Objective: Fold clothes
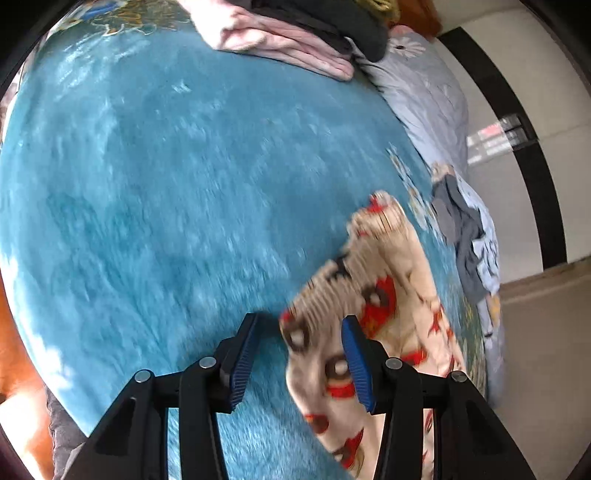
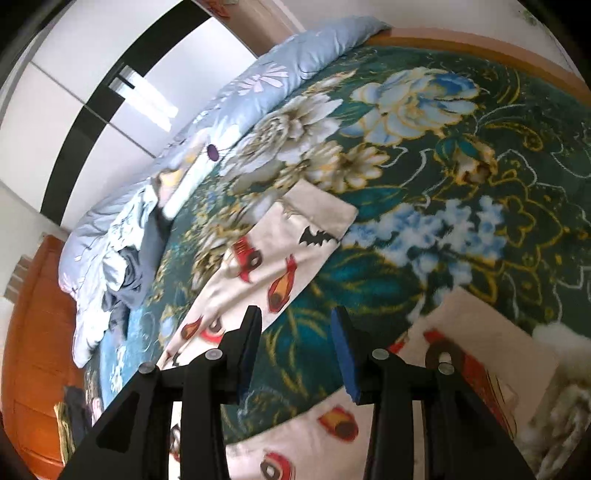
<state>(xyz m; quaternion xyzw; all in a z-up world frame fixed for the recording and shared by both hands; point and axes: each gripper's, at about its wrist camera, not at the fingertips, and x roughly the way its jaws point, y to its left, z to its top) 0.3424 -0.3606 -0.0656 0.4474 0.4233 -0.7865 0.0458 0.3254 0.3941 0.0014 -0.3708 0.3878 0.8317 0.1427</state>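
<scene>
Cream pyjama trousers [image 1: 373, 306] with a red car print lie on the teal plush blanket [image 1: 166, 184]. In the left wrist view their ribbed waistband sits between and just past my left gripper [image 1: 299, 332], which is open and empty above it. In the right wrist view one trouser leg [image 2: 273, 258] stretches away over the dark floral part of the blanket [image 2: 443, 166], and another part [image 2: 461, 350] lies at the lower right. My right gripper [image 2: 295, 321] is open and empty between the two legs.
A stack of folded pink and dark clothes [image 1: 295, 33] sits at the far end of the bed. A pale blue floral duvet [image 2: 207, 155] with crumpled grey clothes [image 2: 125, 273] runs along the bed's side. A white wardrobe with black trim [image 2: 92, 92] stands behind.
</scene>
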